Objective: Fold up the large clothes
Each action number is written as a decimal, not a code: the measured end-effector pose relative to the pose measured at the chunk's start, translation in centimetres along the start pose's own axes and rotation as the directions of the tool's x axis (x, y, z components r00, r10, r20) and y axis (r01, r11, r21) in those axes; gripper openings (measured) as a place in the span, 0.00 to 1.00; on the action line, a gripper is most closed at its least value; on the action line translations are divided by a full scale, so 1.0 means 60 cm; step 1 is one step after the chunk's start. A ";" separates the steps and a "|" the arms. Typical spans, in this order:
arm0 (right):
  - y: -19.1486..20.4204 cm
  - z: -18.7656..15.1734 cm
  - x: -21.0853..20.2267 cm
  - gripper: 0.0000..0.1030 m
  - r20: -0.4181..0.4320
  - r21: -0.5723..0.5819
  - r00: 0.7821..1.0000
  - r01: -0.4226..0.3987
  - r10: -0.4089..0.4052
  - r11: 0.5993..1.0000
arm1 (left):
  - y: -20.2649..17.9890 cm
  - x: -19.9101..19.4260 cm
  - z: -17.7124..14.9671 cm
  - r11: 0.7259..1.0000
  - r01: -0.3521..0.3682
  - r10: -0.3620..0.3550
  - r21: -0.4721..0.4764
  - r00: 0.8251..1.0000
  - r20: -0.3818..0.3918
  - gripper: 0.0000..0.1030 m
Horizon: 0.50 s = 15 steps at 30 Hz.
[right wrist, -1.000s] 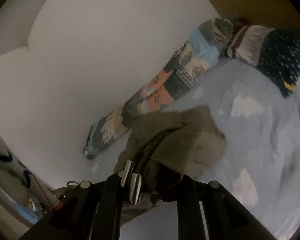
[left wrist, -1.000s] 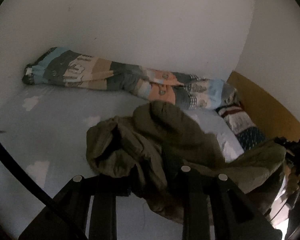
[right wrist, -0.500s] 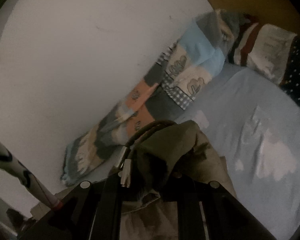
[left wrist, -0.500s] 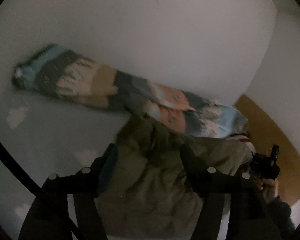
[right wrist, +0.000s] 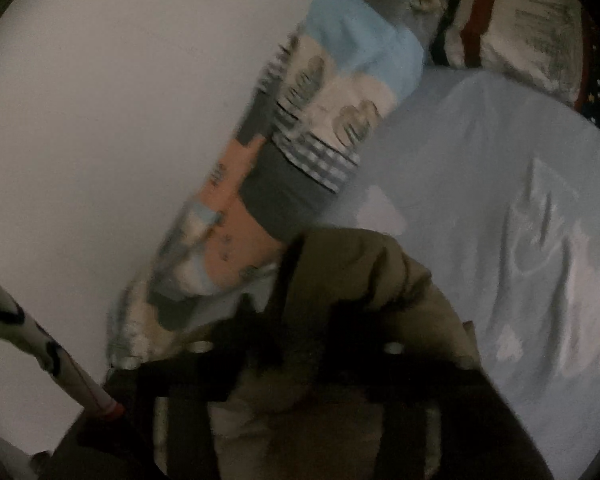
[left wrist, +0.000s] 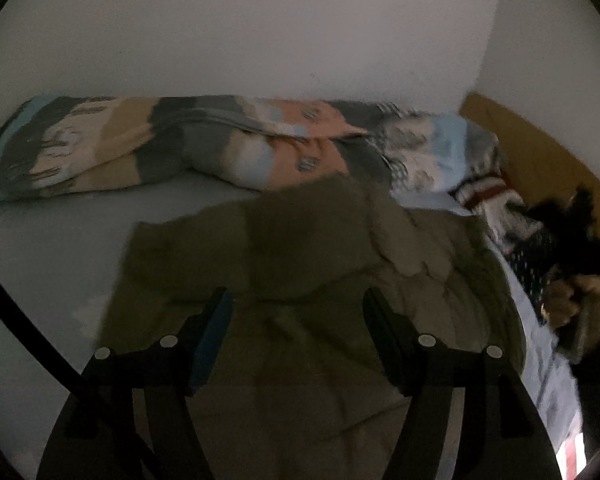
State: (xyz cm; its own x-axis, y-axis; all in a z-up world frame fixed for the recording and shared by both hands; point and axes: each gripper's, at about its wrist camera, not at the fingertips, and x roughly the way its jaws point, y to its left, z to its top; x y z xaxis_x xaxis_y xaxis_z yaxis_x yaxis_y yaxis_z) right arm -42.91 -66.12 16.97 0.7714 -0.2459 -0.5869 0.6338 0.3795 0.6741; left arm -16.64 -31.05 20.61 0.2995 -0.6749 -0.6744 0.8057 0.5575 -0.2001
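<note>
An olive green garment [left wrist: 308, 264] lies spread over the light blue bed sheet [left wrist: 52, 240]. My left gripper [left wrist: 298, 300] is open above it, with the fingers apart and nothing between them. In the right wrist view the same olive garment [right wrist: 360, 276] is bunched over my right gripper [right wrist: 300, 320], which is shut on its fabric; the fingertips are hidden under the cloth. The right gripper [left wrist: 572, 232] also shows in the left wrist view as a dark blurred shape at the far right.
A rolled patchwork blanket [left wrist: 220, 144] lies along the white wall [left wrist: 260, 32] at the far side of the bed. Patterned pillows [right wrist: 520, 40] sit at the bed head by a brown headboard [left wrist: 540, 160]. A white patterned pole [right wrist: 40, 344] stands at the left.
My left gripper has opened and let go of the garment, which now lies spread flatter on the bed. My right gripper has moved closer to the blanket with the garment still in it.
</note>
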 end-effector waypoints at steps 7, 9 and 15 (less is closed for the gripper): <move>0.071 -0.067 -0.060 0.70 -0.017 -0.296 0.999 -0.034 0.030 0.955 | -0.076 0.086 -0.007 0.987 -0.101 0.105 0.121 0.994 -0.027 0.65; 0.092 -0.112 -0.027 0.69 -0.066 -0.389 0.998 -0.014 -0.012 0.921 | -0.077 0.124 -0.007 0.979 -0.159 0.170 0.127 0.982 -0.077 0.65; 0.086 -0.163 0.094 0.68 -0.120 -0.526 0.964 0.140 -0.236 0.839 | -0.042 0.227 -0.006 0.976 -0.196 0.213 0.099 0.954 -0.213 0.77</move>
State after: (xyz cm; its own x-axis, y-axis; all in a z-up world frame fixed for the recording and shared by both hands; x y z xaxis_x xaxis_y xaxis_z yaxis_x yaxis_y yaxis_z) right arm -35.84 -56.83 12.72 0.5872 -0.2199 -0.7790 0.6100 0.7528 0.2473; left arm -14.76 -41.47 11.65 0.3482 -0.4219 -0.8371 0.7779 0.6284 0.0069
